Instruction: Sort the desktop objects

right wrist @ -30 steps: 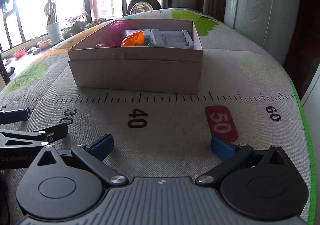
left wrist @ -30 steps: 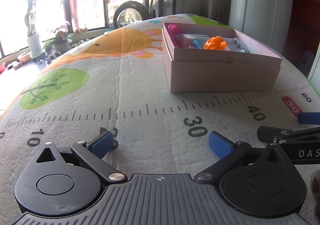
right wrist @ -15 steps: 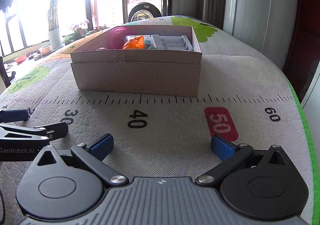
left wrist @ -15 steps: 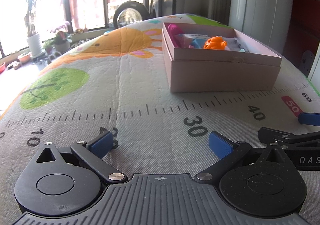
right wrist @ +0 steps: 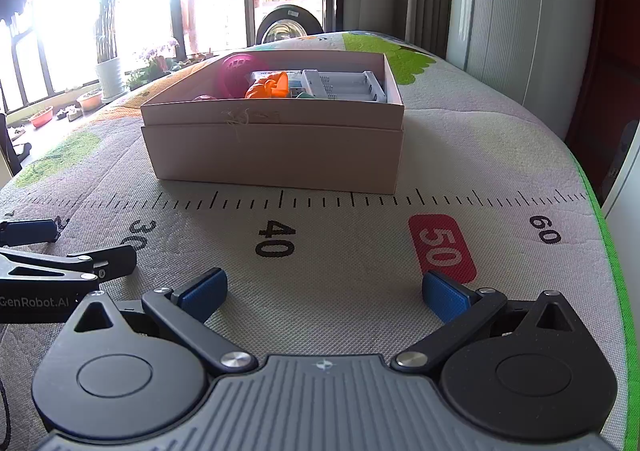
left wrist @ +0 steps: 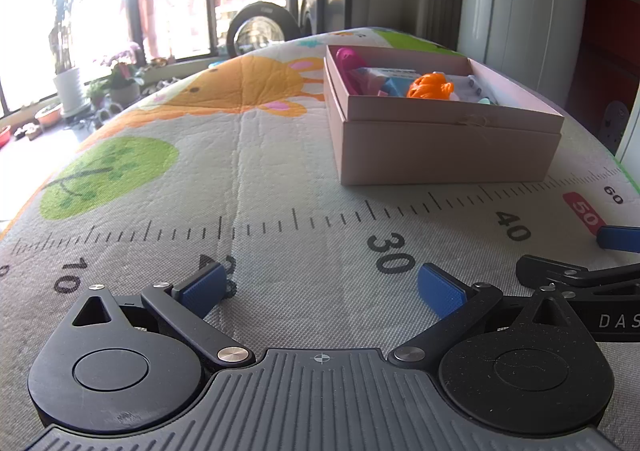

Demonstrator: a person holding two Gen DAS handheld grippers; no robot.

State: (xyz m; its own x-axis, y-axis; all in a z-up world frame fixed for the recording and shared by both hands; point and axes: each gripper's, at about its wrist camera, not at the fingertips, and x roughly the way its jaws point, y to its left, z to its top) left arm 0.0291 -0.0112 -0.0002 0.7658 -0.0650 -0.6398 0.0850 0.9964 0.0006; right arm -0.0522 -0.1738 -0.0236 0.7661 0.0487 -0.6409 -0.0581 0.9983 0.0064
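A pink cardboard box (left wrist: pixel 444 153) (right wrist: pixel 276 155) stands on the printed mat, ahead of both grippers. In it lie an orange toy (left wrist: pixel 430 87) (right wrist: pixel 270 86), a magenta ball (right wrist: pixel 236 73) that also shows in the left wrist view (left wrist: pixel 348 65), a white battery holder (right wrist: pixel 344 87) and light blue pieces (left wrist: pixel 394 85). My left gripper (left wrist: pixel 320 289) is open and empty, low over the mat near the 20–30 marks. My right gripper (right wrist: pixel 324 293) is open and empty, near the 40–50 marks.
The mat (left wrist: pixel 240 155) has a ruler print, a giraffe and green trees. Its green right edge (right wrist: pixel 612 251) drops off. Each gripper shows at the side of the other's view (left wrist: pixel 580 275) (right wrist: pixel 60 263). Windows, potted plants and a tyre stand beyond the far end.
The right wrist view has tilted up and drawn slightly nearer the box. The left gripper has stayed still. Both grippers stay open.
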